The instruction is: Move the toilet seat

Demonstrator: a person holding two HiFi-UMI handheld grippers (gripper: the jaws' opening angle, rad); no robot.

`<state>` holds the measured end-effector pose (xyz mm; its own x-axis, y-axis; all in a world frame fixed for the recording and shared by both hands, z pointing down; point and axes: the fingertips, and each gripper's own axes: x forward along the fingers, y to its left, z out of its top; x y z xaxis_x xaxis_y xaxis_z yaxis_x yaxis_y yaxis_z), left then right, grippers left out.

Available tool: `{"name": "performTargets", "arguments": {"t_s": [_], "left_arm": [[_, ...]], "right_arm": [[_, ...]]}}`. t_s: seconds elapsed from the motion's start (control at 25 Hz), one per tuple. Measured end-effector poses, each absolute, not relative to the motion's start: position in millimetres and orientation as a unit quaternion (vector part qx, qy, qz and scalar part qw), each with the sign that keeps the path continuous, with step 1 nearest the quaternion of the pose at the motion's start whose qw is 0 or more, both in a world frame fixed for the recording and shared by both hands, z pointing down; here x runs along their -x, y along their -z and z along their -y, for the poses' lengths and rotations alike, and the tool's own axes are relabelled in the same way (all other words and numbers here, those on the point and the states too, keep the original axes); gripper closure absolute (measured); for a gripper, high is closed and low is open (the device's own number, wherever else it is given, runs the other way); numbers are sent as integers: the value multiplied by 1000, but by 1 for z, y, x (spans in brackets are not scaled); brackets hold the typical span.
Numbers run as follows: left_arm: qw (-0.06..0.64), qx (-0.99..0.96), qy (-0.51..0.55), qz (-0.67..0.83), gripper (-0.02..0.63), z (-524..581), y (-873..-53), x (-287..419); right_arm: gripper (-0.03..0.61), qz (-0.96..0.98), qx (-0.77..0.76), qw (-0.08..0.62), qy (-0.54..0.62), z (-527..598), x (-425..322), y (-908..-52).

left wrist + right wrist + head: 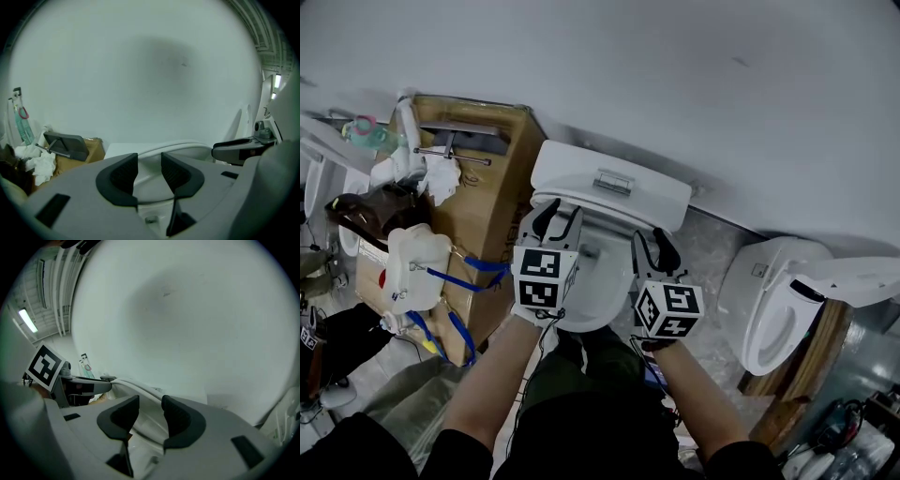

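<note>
- Fingers (pixel 123 176) of the left gripper (pixel 149 163) stand apart, the white rim of the toilet seat (pixel 605 291) showing in the gap.
- Right gripper (pixel 150 405) is likewise parted, at the toilet seat's right side.
- Toilet seat sits below the tank (pixel 609 183), between a cardboard box (pixel 492 202) and a 2nd toilet (pixel 769 309).

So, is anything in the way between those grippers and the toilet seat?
Nothing visible does. The left gripper and right gripper hang open over the toilet seat, its white rim showing straight through each gap.
</note>
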<state>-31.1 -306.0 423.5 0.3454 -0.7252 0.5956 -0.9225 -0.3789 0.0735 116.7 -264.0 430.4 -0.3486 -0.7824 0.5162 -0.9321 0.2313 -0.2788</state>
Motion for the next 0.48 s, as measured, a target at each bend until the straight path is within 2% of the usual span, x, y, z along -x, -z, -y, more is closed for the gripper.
{"name": "performTargets", "arguments": {"t_s": [0.48], "left_arm": [[216,-793,-242,516,449,309,-423,30]], "right_arm": [[391,777,-548,138,-278,264,-114,-427]]}}
